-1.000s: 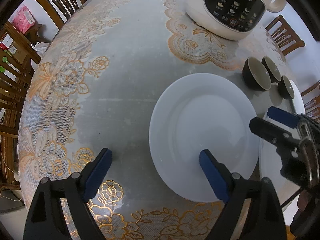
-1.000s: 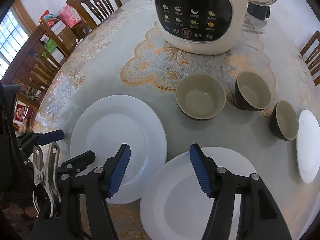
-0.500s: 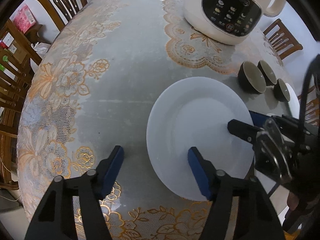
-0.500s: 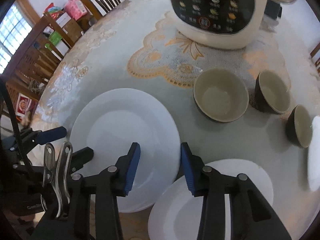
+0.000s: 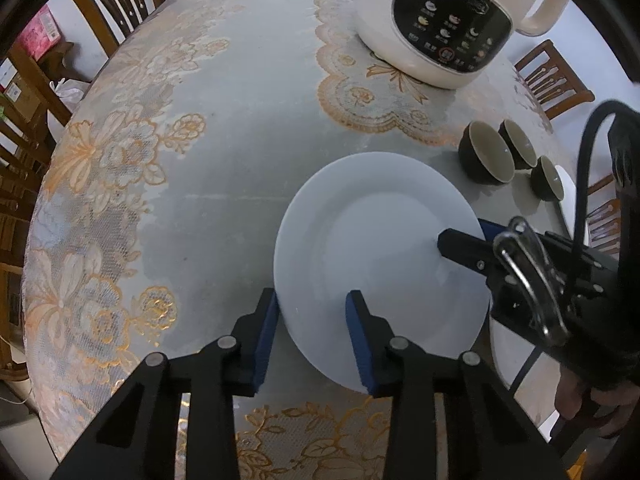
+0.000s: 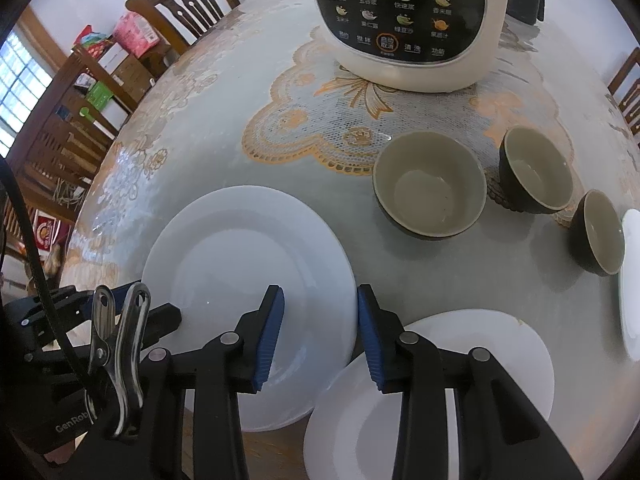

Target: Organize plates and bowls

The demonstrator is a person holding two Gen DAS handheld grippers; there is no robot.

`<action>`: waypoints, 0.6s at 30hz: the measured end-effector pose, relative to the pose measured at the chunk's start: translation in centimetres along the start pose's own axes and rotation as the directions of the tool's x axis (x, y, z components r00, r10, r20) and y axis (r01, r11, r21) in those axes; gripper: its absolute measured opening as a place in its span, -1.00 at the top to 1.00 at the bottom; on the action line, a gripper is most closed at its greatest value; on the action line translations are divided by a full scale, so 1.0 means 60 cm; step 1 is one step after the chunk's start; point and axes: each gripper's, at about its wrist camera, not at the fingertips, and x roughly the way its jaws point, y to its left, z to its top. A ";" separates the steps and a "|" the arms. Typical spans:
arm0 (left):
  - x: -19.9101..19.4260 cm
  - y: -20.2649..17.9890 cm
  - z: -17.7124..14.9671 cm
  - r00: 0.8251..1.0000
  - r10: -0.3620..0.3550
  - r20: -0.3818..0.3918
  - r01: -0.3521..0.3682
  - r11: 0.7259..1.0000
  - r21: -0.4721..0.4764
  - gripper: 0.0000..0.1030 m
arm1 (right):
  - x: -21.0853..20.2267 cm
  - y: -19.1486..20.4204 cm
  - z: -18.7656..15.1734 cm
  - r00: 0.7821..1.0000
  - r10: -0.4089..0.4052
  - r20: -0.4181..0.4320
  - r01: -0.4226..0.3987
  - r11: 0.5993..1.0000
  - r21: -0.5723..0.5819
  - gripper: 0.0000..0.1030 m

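Observation:
A large white plate [image 5: 380, 240] [image 6: 240, 248] lies near the front of the lace-covered table [image 5: 200, 184]. My left gripper [image 5: 312, 312] points down over the plate's left rim. Its jaws are closing, with one blue pad at the outer edge and the other over the plate's face. My right gripper [image 6: 320, 312] straddles the same plate's right rim, jaws closing likewise. Each gripper shows at the edge of the other's view: the right gripper [image 5: 466, 234] and the left gripper [image 6: 152, 300]. A second white plate [image 6: 440, 392] lies just right of the first. Three dark bowls [image 6: 430, 192] [image 6: 536, 172] [image 6: 600, 232] stand behind.
A cream electric cooker [image 6: 408, 20] [image 5: 436, 36] stands on a lace doily at the back. A third white plate [image 6: 632, 280] lies at the far right edge. Wooden chairs [image 5: 120, 4] ring the table. The table's front edge runs just under the two plates.
Both grippers' jaws have narrowed a good deal. The right gripper slid left from between the two plates onto the first plate's right rim. The left gripper's pads now bracket the left rim.

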 end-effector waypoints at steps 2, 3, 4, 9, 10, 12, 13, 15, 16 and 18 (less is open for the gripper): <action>-0.004 0.011 -0.005 1.000 0.000 -0.005 0.000 1.000 -0.014 0.29 | 0.000 0.005 -0.002 1.000 0.011 0.001 -0.011 1.000 -0.001 0.25; -0.005 0.015 -0.006 1.000 0.002 -0.007 -0.002 1.000 -0.020 0.29 | -0.001 0.008 -0.004 1.000 0.019 -0.001 -0.019 1.000 0.000 0.25; -0.008 0.020 -0.009 1.000 0.008 -0.009 -0.008 1.000 -0.026 0.29 | 0.000 0.011 -0.005 1.000 0.028 -0.003 -0.028 1.000 0.005 0.25; -0.019 0.044 -0.028 1.000 0.016 -0.019 -0.017 0.998 -0.055 0.29 | 0.003 0.032 -0.010 0.998 0.061 -0.014 -0.061 0.998 0.007 0.25; -0.022 0.050 -0.033 1.000 0.017 -0.021 -0.019 0.998 -0.060 0.29 | 0.004 0.037 -0.014 0.998 0.063 -0.017 -0.063 0.998 0.004 0.25; -0.025 0.056 -0.039 1.000 0.023 -0.022 -0.024 0.998 -0.065 0.29 | 0.005 0.046 -0.017 0.997 0.073 -0.024 -0.073 0.997 0.003 0.25; -0.027 0.059 -0.043 0.999 0.025 -0.022 -0.026 0.997 -0.067 0.29 | 0.005 0.049 -0.020 0.997 0.078 -0.028 -0.077 0.997 0.004 0.25; -0.032 0.066 -0.051 0.999 0.029 -0.022 -0.031 0.997 -0.072 0.29 | 0.005 0.057 -0.026 0.996 0.086 -0.035 -0.086 0.996 0.006 0.25; -0.035 0.070 -0.055 0.999 0.030 -0.022 -0.032 0.997 -0.076 0.29 | 0.005 0.061 -0.029 0.995 0.087 -0.038 -0.087 0.996 0.003 0.25; -0.039 0.077 -0.062 0.999 0.031 -0.022 -0.032 0.996 -0.082 0.29 | 0.002 0.069 -0.036 0.995 0.088 -0.043 -0.088 0.996 -0.005 0.25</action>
